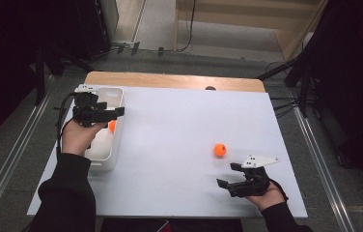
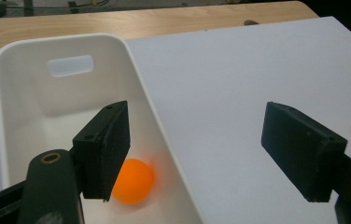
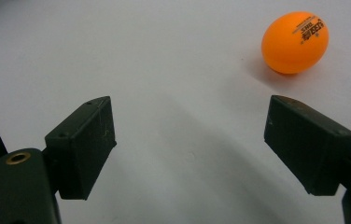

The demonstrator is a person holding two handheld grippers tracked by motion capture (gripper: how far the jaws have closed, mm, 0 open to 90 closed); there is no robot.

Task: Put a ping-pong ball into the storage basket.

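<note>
Left tongs (image 1: 113, 112) wide, empty, over white bin (image 2: 138, 100): orange ball (image 2: 134, 181) lies on bin floor beneath, apparently just deposited. Right tongs (image 3: 190, 144) wide, empty, aimed near second ball (image 3: 295, 42) on table (image 1: 179, 140), likely next pickup.

Lab or test studio, white-covered worktop (image 1: 179, 145) on a wooden top, black curtains (image 1: 6, 58) at both sides, stand legs (image 1: 286, 72), cables (image 1: 286, 108) across grey carpet, floor rails (image 1: 322, 174).

Two orange balls (image 1: 220, 150) (image 1: 112, 125), one white bin (image 1: 114, 92)
</note>
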